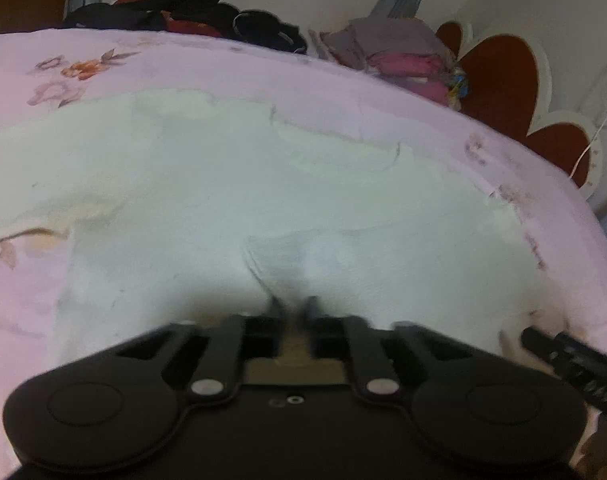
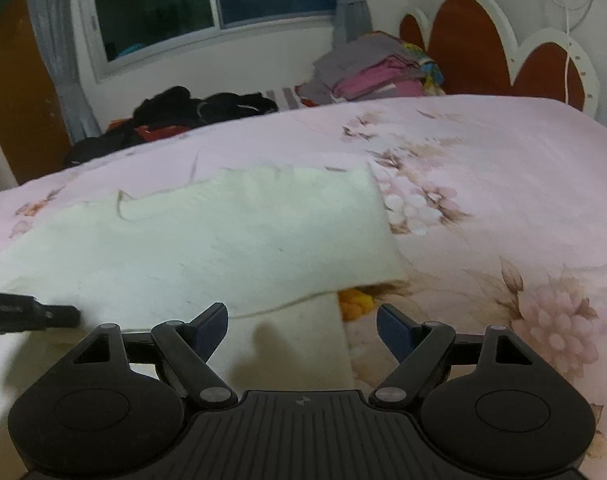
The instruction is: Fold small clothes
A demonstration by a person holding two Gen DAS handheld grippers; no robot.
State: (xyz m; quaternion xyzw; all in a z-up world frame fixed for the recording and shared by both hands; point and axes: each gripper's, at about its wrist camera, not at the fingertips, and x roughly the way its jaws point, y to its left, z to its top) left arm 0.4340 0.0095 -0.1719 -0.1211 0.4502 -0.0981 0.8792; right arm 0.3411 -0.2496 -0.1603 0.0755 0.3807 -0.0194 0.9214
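A white garment point(image 1: 243, 184) lies spread on the pink flowered bedsheet point(image 1: 223, 68); in the right wrist view the white garment point(image 2: 231, 240) has a folded layer on top, with a bit of orange print showing under its right edge. My left gripper point(image 1: 293, 306) has its fingers close together, pinching a ridge of the white cloth near the garment's near edge. My right gripper point(image 2: 301, 322) is open and empty, low over the garment's near right corner. The left gripper's finger shows at the left of the right wrist view point(image 2: 43, 314).
A pile of black clothes point(image 2: 191, 110) lies at the bed's far side. A stack of folded grey and pink clothes point(image 2: 375, 72) sits by the red and white headboard point(image 2: 483, 40). A window and curtains are behind.
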